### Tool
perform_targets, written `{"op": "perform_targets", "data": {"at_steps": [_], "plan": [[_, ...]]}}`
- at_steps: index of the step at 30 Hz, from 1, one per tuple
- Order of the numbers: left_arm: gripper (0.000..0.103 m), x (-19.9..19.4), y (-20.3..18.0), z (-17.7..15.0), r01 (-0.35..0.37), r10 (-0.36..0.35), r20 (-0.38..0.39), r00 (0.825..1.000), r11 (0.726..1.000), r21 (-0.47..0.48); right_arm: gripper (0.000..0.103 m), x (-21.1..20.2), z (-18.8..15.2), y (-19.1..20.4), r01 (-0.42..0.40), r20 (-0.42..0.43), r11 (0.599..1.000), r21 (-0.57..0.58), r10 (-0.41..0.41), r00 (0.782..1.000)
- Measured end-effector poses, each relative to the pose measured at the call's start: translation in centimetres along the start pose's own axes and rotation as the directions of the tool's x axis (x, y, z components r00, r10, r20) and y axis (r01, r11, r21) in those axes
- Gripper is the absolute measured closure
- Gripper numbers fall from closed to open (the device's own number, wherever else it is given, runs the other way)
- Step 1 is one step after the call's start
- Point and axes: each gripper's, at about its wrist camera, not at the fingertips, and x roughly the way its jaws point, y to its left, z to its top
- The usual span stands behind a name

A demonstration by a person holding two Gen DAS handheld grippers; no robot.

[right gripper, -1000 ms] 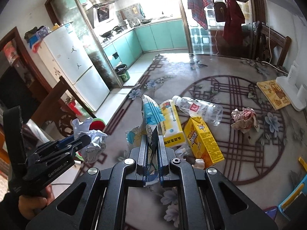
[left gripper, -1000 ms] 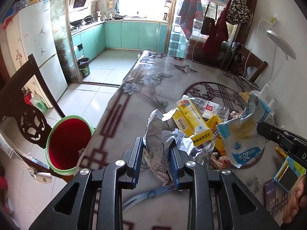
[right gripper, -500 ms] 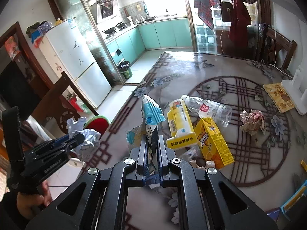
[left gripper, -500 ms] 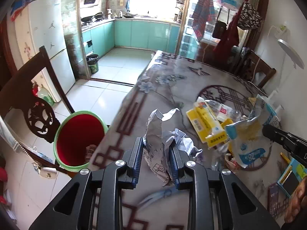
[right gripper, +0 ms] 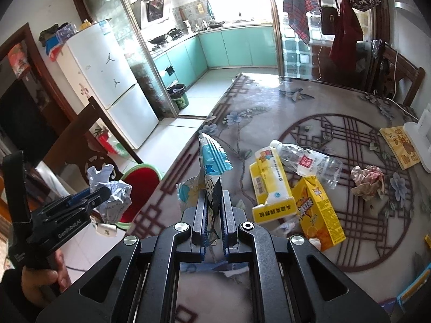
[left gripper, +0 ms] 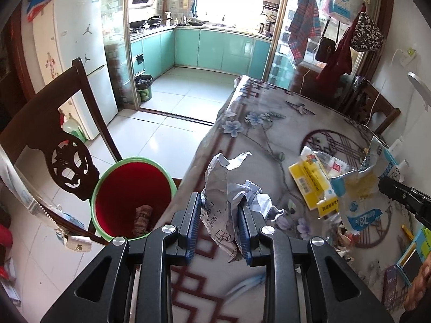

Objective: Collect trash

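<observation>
The left tongs (right gripper: 103,192) read "GenRobot.AI"; the wrapper (left gripper: 361,196) perhaps "28%".

bin (left gripper: 132,188) mouth open below table edge (left gripper: 188,177) | chair back (left gripper: 67,145) crowds its left

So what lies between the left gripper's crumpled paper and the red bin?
Only the table edge and open air. In the left wrist view, the crumpled paper sits just right of the red bin, nothing else between them.

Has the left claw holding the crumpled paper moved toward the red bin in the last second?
Yes. The left claw, shut on the crumpled paper, has shifted left toward the red bin, which now sits closer beside it.
</observation>
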Motion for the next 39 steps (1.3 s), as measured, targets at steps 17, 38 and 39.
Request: {"op": "perform_targets", "data": {"at_steps": [17,38,39], "plan": [[0.079,3.8,5.5,2.9,-0.004,0.004,-0.035,0.999,1.000,-0.012,0.095,3.4,1.8,3.5,0.022,-0.018,1.000,0.015,-0.022,1.000],[0.079,7.7,18.6,3.8,-0.102,0.090,-0.100,0.991,0.987,-0.127,0.095,12.5,2.9,13.2,-0.096,-0.141,0.993,-0.069,0.085,0.986],[0.079,8.0,19.5,3.7,-0.111,0.097,-0.109,0.989,0.984,-0.136,0.095,12.9,3.0,13.6,-0.101,-0.149,0.992,-0.076,0.089,0.985]]}}
